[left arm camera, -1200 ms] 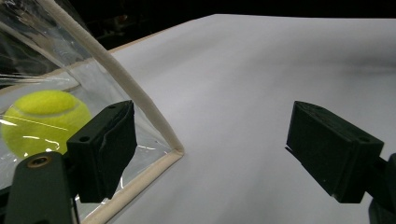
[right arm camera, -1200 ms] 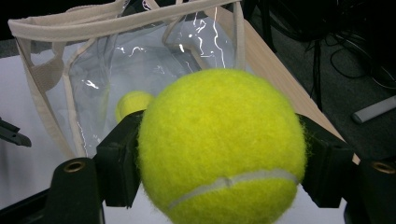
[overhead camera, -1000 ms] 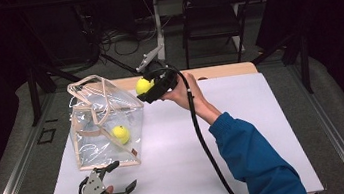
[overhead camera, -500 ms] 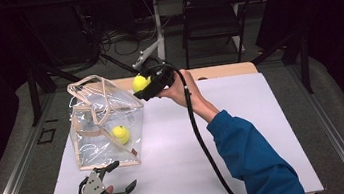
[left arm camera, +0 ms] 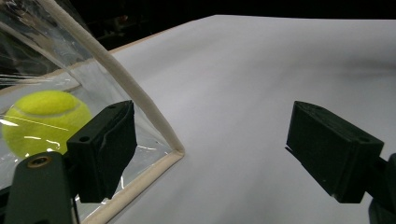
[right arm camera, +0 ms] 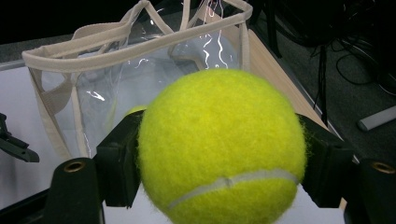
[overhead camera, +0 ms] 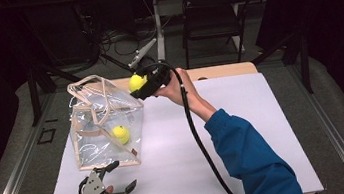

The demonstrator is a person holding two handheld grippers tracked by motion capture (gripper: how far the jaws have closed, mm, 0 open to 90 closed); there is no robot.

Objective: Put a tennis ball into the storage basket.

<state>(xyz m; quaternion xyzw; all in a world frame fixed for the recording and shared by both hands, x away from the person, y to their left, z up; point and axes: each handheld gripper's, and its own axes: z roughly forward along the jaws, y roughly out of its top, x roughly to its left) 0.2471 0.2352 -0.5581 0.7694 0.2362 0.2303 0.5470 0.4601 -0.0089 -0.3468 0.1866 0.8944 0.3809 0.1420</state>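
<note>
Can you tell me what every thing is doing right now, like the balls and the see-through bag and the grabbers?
Right gripper: shut on the held tennis ball, raised beside the bag's top.
Held tennis ball: pinched between both jaws, off the table.
Clear bag: standing upright, top open.
Ball in bag: lying inside the bag.
Left gripper: open, holding nothing, near the bag's corner.

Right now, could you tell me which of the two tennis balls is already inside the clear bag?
The lower tennis ball, resting on the bag's floor. The other ball is clamped in the right tool above the bag's rim.
</note>
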